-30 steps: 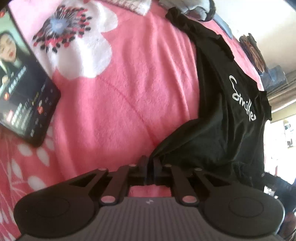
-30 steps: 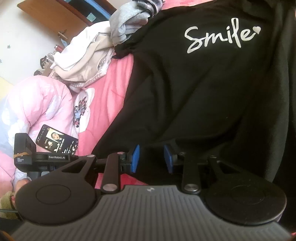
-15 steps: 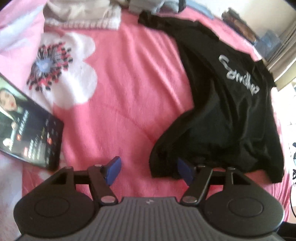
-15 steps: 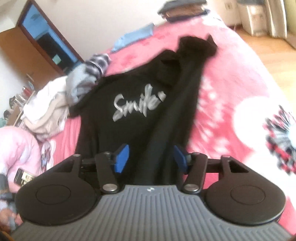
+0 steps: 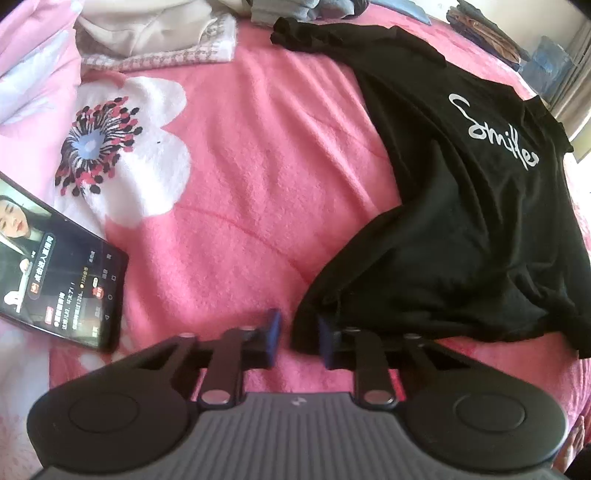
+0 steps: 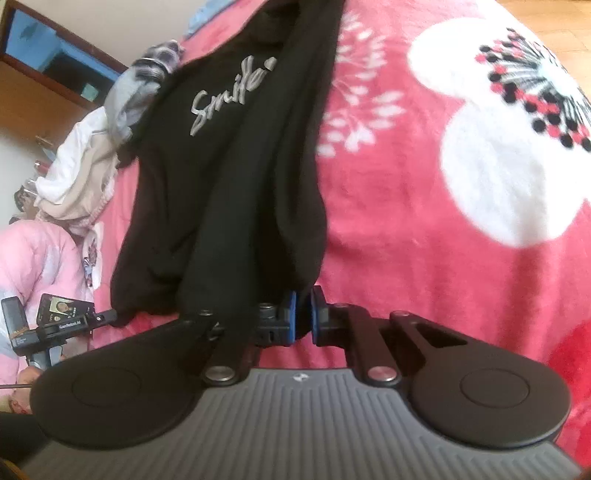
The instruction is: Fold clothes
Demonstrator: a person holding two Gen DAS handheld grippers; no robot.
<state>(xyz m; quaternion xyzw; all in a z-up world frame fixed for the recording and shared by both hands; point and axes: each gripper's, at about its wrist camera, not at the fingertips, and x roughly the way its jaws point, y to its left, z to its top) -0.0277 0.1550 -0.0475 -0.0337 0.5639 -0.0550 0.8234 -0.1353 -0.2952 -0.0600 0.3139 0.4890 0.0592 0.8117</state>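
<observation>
Left gripper (image 5: 295,334) low over pink blanket (image 5: 258,166), 2 blue pads parted, bottom corner of black T-shirt (image 5: 461,229) just between them, not clamped. Right gripper (image 6: 302,317) pinching T-shirt's (image 6: 236,184) hem, pads nearly together on fabric. Phone (image 5: 48,269) lit, left of T-shirt. T-shirt mid-blanket (white "Smile" print up). Beyond T-shirt, clothes heap (image 5: 155,33).

You're in a home bedroom: a bed (image 5: 258,155) under a pink flowered blanket, heaped clothes (image 5: 155,33), a wooden wardrobe (image 6: 44,99).
</observation>
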